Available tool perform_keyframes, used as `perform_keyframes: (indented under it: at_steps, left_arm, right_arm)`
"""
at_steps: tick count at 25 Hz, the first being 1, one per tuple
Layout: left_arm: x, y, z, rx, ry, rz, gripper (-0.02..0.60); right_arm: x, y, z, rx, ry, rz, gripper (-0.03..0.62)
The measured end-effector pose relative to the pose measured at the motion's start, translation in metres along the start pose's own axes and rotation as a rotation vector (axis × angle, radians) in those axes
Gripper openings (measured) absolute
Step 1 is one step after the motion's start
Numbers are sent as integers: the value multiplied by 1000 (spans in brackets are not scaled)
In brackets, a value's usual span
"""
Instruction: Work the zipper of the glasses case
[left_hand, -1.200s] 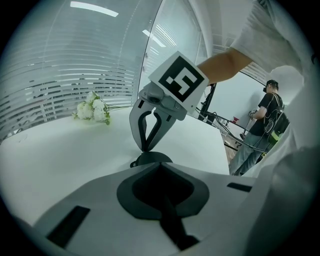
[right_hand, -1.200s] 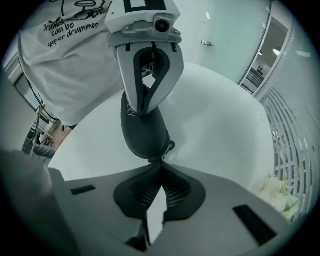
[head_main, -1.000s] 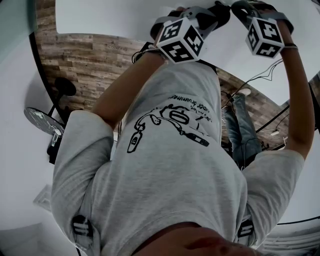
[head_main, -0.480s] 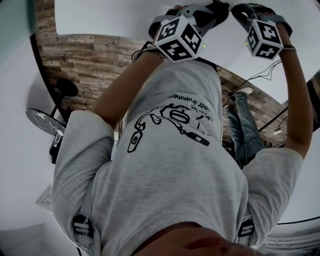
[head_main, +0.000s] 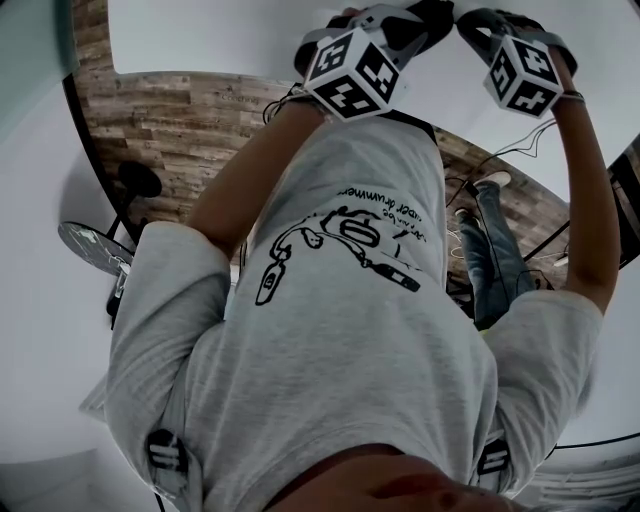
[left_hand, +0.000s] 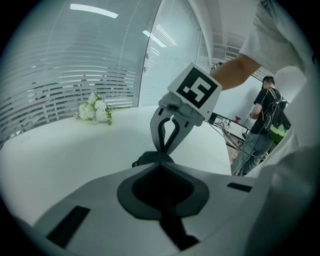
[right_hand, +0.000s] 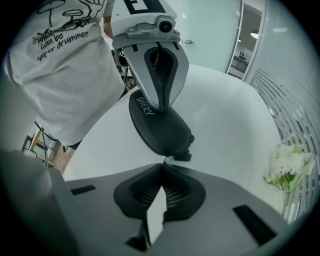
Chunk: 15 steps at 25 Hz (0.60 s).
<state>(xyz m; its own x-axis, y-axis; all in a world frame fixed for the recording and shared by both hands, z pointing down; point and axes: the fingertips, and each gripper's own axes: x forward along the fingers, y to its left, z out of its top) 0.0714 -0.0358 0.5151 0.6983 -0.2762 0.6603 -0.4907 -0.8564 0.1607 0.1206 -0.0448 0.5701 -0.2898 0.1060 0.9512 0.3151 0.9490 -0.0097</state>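
Observation:
The black glasses case (right_hand: 160, 127), printed with pale letters, hangs above the white table (right_hand: 225, 125) between the two grippers. My left gripper (right_hand: 162, 109) pinches its upper edge and is shut on it. In the left gripper view only a bit of the case (left_hand: 150, 158) shows over my own jaws. My right gripper (right_hand: 164, 162) is shut on the small metal zipper pull (right_hand: 167, 159) at the case's lower end, next to the black slider (right_hand: 184, 155). In the head view both marker cubes, left (head_main: 352, 72) and right (head_main: 522, 72), sit close together at the top; the case is hidden there.
A bunch of white flowers (left_hand: 95, 111) lies on the far part of the round table (left_hand: 75, 150). Another person (left_hand: 265, 112) stands beyond the table's edge among cables. A round stand (head_main: 92, 245) sits on the wood floor at the left.
Both grippers have drifted slightly up and to the left in the head view, the right one closing in on the left. The grips look unchanged.

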Motion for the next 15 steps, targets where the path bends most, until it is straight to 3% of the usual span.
perform_keyframes:
  at_steps: [9,15]
  left_arm:
    - [1,0,4,2,-7,0,21]
    - [4,-1,1,5,-6,-2,21]
  right_arm:
    - [0,-8,-1,109,-43,-83,17]
    - [6,-5,8,143,-80,-23,57]
